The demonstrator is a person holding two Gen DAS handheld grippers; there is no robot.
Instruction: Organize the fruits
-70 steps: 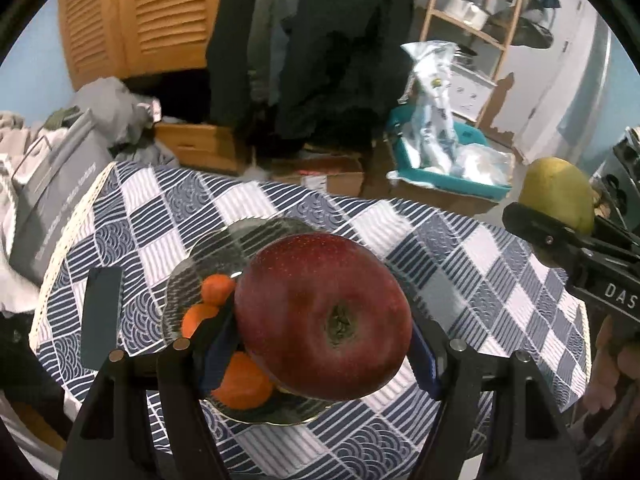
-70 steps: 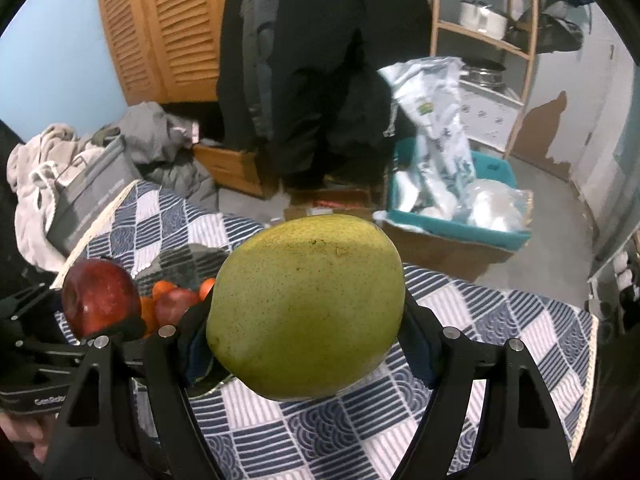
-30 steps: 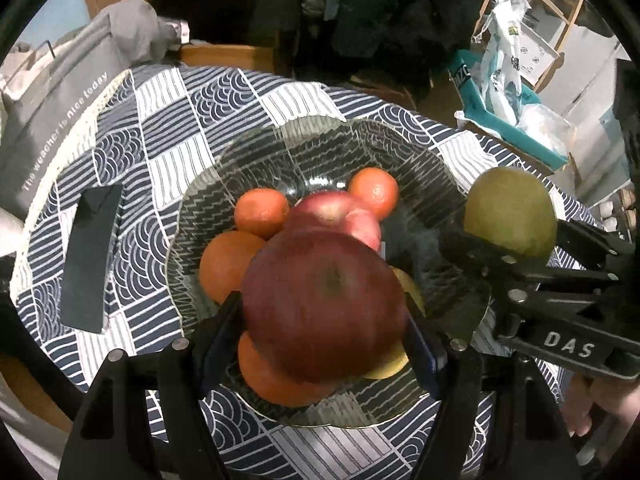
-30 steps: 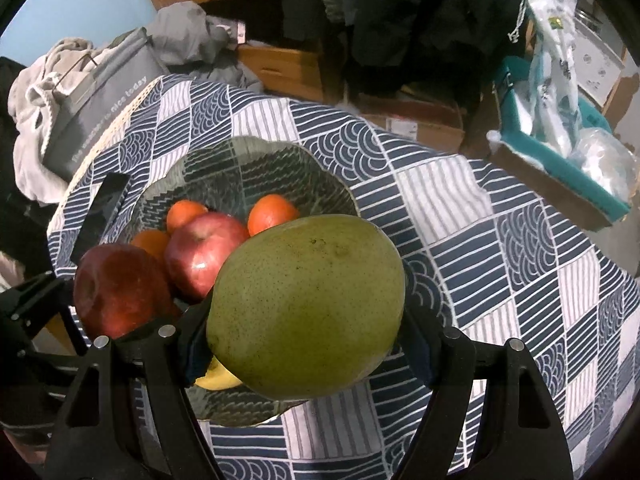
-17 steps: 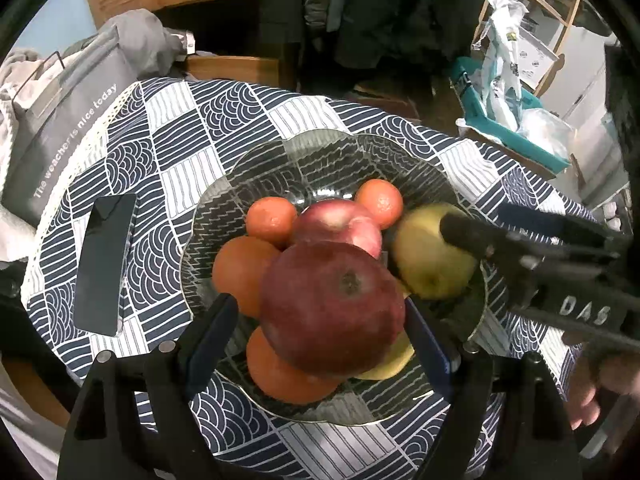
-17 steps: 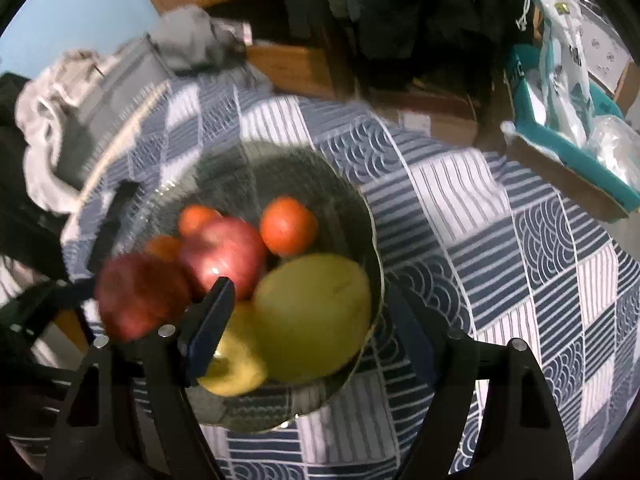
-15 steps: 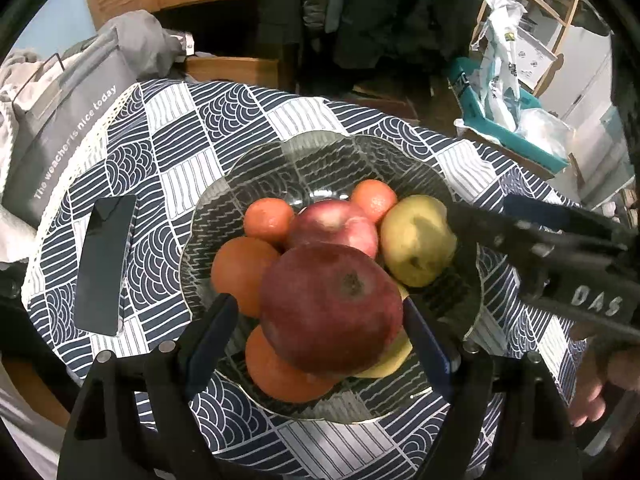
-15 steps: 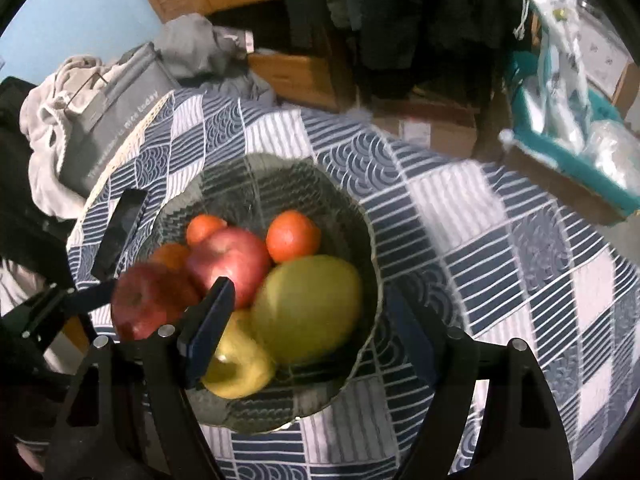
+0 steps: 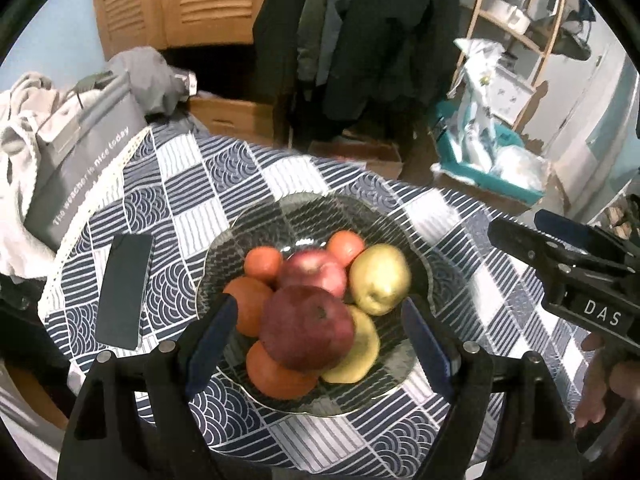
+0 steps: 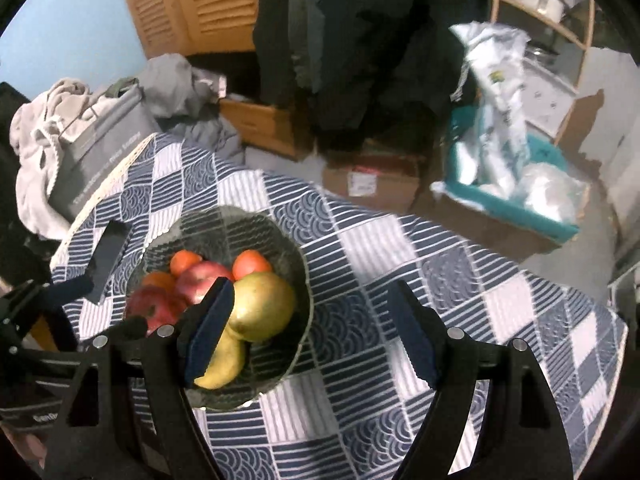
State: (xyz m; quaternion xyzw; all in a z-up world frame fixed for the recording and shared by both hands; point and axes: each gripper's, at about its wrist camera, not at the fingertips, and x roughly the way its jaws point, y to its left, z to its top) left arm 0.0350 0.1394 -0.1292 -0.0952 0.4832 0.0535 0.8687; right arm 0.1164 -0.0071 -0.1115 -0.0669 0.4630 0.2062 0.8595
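Note:
A glass bowl (image 9: pixel 416 256) (image 10: pixel 296 280) on the checked tablecloth holds the fruit. A dark red apple (image 9: pixel 308 328) (image 10: pixel 154 308) lies on top at the front, a pink-red apple (image 9: pixel 312 270) behind it, a green pear (image 9: pixel 380 278) (image 10: pixel 262 306) at the right, several oranges (image 9: pixel 264 262) and a yellow fruit (image 9: pixel 360 356) around them. My left gripper (image 9: pixel 316 336) is open, above the bowl, its pads either side of the dark apple and apart from it. My right gripper (image 10: pixel 310 332) is open and empty, to the right of the bowl; it also shows in the left wrist view (image 9: pixel 560 248).
A black phone (image 9: pixel 124 290) lies on the cloth left of the bowl. A grey bag (image 9: pixel 80 156) and clothes sit past the table's left edge. Cardboard boxes (image 10: pixel 368 184), a teal crate (image 10: pixel 516 208), hanging coats and a shelf stand beyond the far edge.
Both grippers opened and let go of their fruit: the dark apple and the pear now rest in the bowl. Both grippers have since lifted up and back, the right one to the right.

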